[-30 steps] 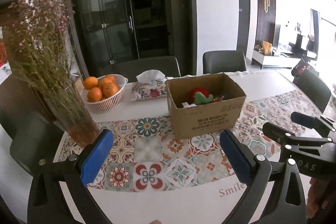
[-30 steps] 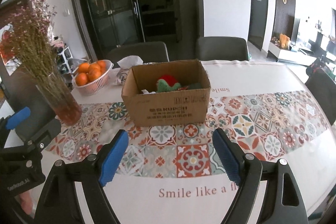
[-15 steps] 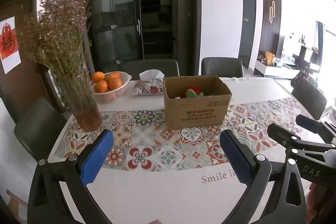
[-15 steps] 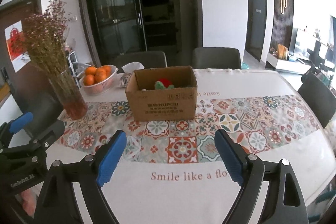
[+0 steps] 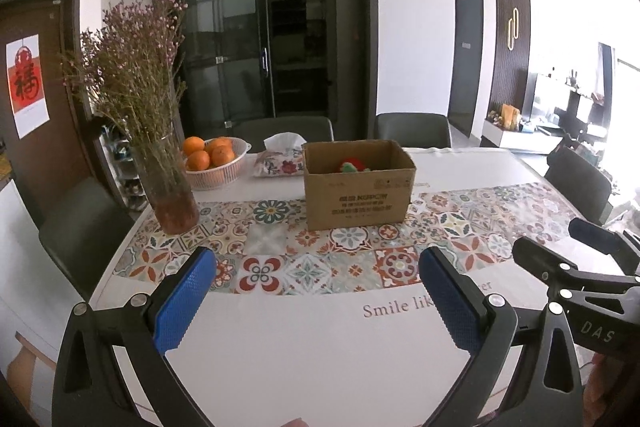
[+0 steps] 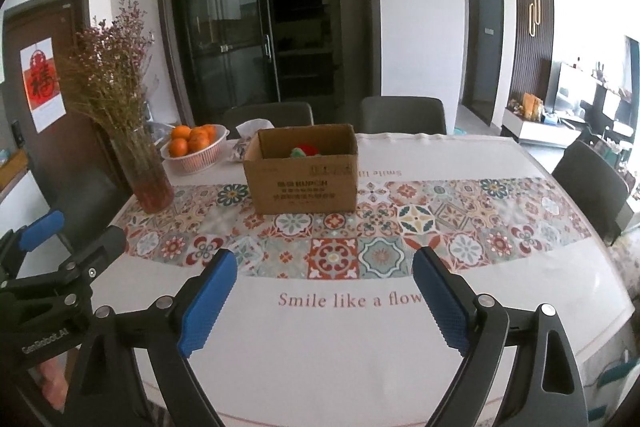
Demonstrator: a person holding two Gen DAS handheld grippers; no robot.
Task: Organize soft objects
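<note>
A red and green soft toy lay inside the open brown cardboard box, which stood on the patterned tile strip of the white-clothed bench. Beside the box sat a floral tissue pack, a white basket of oranges and a glass vase of dried pink flowers. The left gripper hovered over the near bench edge, fingers wide and empty. The right gripper was opening, nothing between its fingers.
</note>
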